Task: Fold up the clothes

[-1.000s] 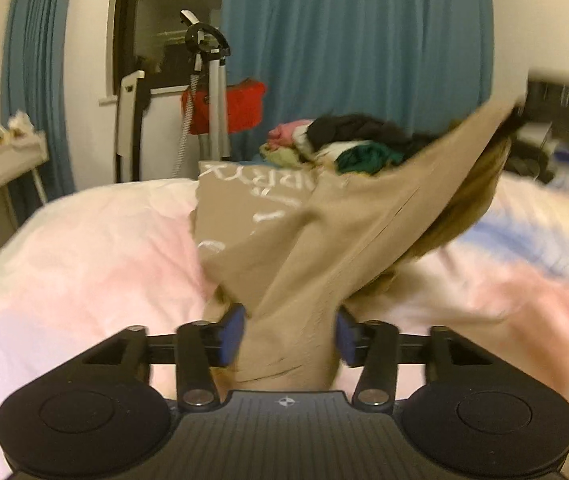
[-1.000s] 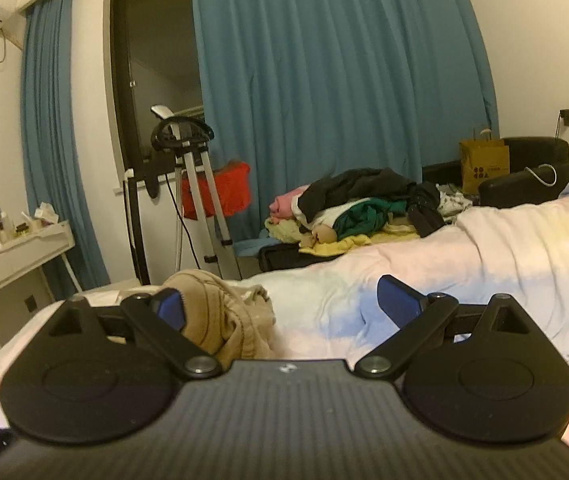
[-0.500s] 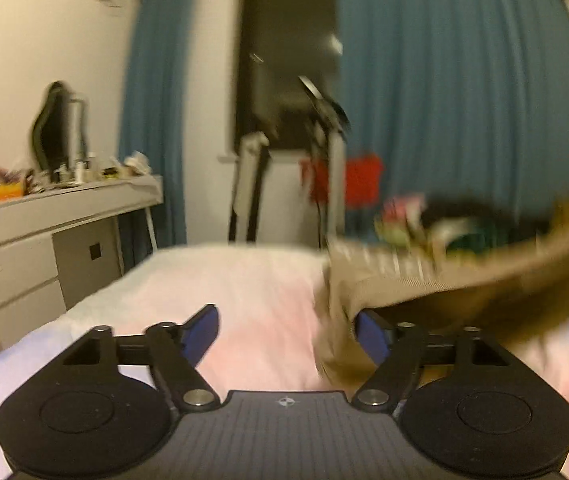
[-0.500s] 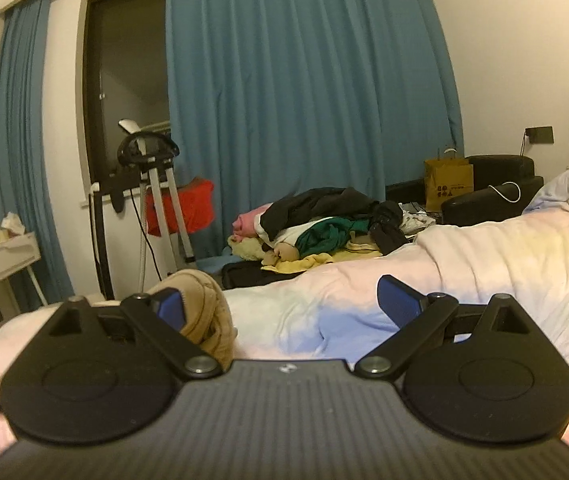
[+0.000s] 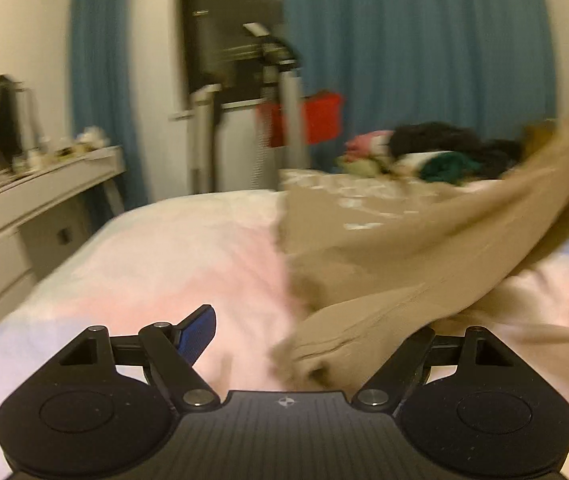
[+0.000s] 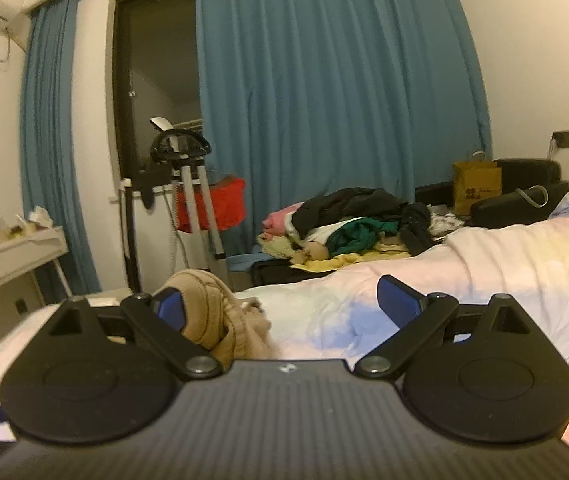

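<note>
A tan sweatshirt (image 5: 384, 248) with white lettering lies on the pastel bed (image 5: 172, 248), one part lifted up toward the upper right edge of the left wrist view. My left gripper (image 5: 304, 332) is open; the cloth's near end lies loose between its jaws and covers the right fingertip. My right gripper (image 6: 280, 304) is open, low over the bed (image 6: 464, 264). A bunched tan fold of the sweatshirt (image 6: 220, 320) rests against its left finger (image 6: 170, 306).
A pile of mixed clothes (image 6: 348, 224) lies beyond the bed's far edge, before blue curtains (image 6: 324, 100). A steamer stand (image 6: 188, 200) with a red item stands by the window. A white dresser (image 5: 32, 208) is at left. A yellow bag (image 6: 476, 188) sits at right.
My left gripper has opened and let go of the sweatshirt, and has swung left; the cloth now lies slack across the bed. The right gripper has stayed open, its view shifting slightly.
</note>
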Motion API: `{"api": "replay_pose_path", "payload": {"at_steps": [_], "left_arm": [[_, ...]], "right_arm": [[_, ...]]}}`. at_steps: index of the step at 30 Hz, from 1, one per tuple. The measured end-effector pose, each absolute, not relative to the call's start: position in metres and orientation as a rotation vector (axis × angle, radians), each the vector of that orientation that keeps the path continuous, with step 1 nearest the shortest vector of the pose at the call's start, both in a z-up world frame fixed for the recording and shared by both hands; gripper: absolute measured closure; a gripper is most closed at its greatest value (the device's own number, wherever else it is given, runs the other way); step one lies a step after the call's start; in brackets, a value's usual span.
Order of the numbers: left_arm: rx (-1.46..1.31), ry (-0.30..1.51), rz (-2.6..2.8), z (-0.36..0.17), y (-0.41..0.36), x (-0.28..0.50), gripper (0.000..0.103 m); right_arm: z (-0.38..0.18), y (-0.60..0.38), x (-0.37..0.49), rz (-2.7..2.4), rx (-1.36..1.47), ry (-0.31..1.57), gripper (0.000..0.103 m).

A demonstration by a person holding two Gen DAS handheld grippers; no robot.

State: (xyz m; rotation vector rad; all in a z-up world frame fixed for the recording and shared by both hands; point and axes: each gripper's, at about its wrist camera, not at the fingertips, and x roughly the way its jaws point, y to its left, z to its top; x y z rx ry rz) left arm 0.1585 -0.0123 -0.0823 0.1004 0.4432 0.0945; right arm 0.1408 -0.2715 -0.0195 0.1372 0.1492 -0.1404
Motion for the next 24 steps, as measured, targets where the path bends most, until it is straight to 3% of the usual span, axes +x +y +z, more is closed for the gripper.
{"api": "replay_pose_path", "payload": {"at_steps": [2,3,8,12,17,24], "left_arm": [[0.021,0.447,0.172,-0.077,0.004,0.158,0.020],[-0.017,0.433,0.185,-0.075,0.013,0.155,0.014],[-0.021,0.290,0.214,-0.057,0.024,0.136,0.013],[0.012,0.143,0.209,-0.018,0.017,0.120,0.013],[-0.060,-0.020,0.210,0.079,0.023,0.093,0.013],[-0.099,-0.224,0.159,0.240,0.032,0.028,0.011]], "right_arm": [[-0.027,-0.274,0.148,-0.188,0.097,0.217,0.006],[-0.031,-0.275,0.151,-0.211,0.076,0.251,0.006],[-0.054,-0.284,0.160,-0.190,0.122,0.458,0.006],[-0.038,-0.277,0.146,-0.222,0.076,0.392,0.006],[0.052,-0.279,0.119,-0.180,0.124,0.171,0.006],[0.223,-0.274,0.059,-0.115,0.039,-0.114,0.006]]}}
